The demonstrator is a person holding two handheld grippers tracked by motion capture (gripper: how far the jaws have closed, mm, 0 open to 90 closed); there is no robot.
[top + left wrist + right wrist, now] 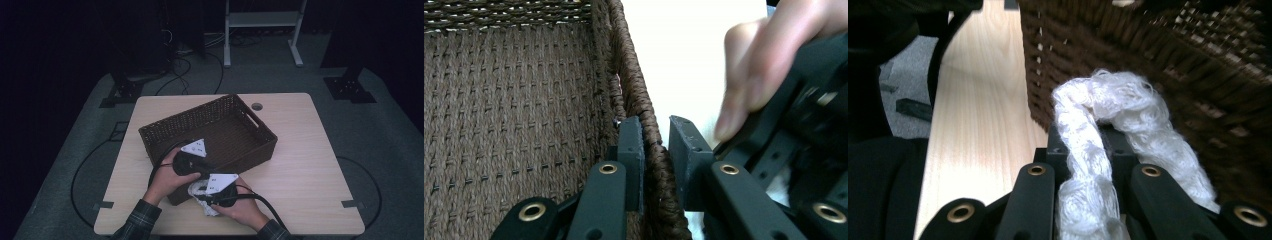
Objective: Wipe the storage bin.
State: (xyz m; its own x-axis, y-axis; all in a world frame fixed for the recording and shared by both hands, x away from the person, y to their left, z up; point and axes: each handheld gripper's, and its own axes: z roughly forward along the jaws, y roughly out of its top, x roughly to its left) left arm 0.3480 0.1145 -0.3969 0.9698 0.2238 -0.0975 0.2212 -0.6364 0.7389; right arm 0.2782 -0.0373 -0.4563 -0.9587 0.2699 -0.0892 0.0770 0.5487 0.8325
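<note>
A white knitted cloth [1098, 145] sits pinched between the jaws of the right gripper [1087, 150], low in the frame against the outer wall of the brown wicker basket [250, 125]. The left gripper [656, 150] clamps the basket's near rim. The basket rests mid-frame on a pale wooden table [305, 165] over grey carpet in a dark room. Both forearms enter from the bottom edge.

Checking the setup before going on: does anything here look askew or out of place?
The wicker basket sits skewed to the table edges. The left gripper clamps its near wall, and the right gripper holds a white fluffy cloth outside it. Nothing looks spilled or damaged.
</note>
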